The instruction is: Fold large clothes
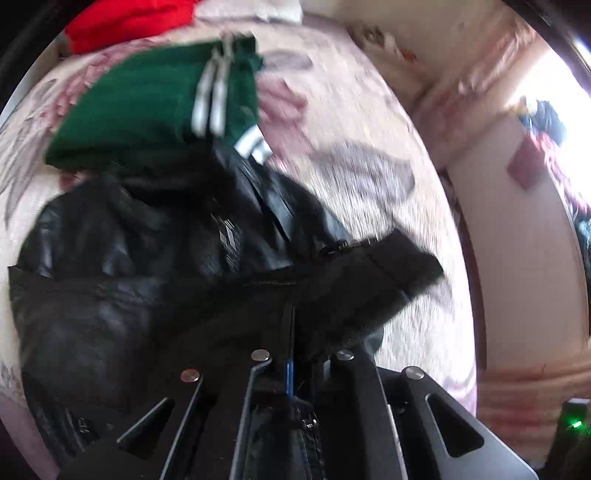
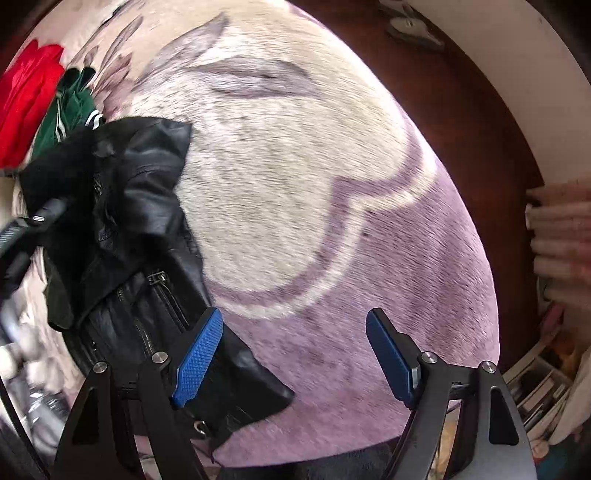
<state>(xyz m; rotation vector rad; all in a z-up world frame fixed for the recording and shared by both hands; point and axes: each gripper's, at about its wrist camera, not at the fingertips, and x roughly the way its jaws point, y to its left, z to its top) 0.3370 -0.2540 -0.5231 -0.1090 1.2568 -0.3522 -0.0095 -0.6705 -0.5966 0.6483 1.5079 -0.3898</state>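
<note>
Left wrist view: left gripper (image 1: 290, 354) jaws look pinched together on a black edge of the leather jacket (image 1: 147, 258), fabric bunched between the fingers; frame is blurred, so grip depth unclear. Right gripper (image 2: 295, 354) jaws wide apart, holding nothing, left pad (image 2: 199, 358) touching the jacket's lower corner. Jacket lies crumpled on the bed blanket (image 2: 295, 184), collar end against the folded green garment (image 1: 155, 103), red one (image 1: 125, 18) beyond.

Handling, my guess: heavy, thick, fairly stiff, slick surface, so it won't drape or crease cleanly and may slide out of a shallow pinch. Grab hem, seam or zipper placket (image 2: 162, 295), not smooth panel. Take the opposite hem corner with the right.
</note>
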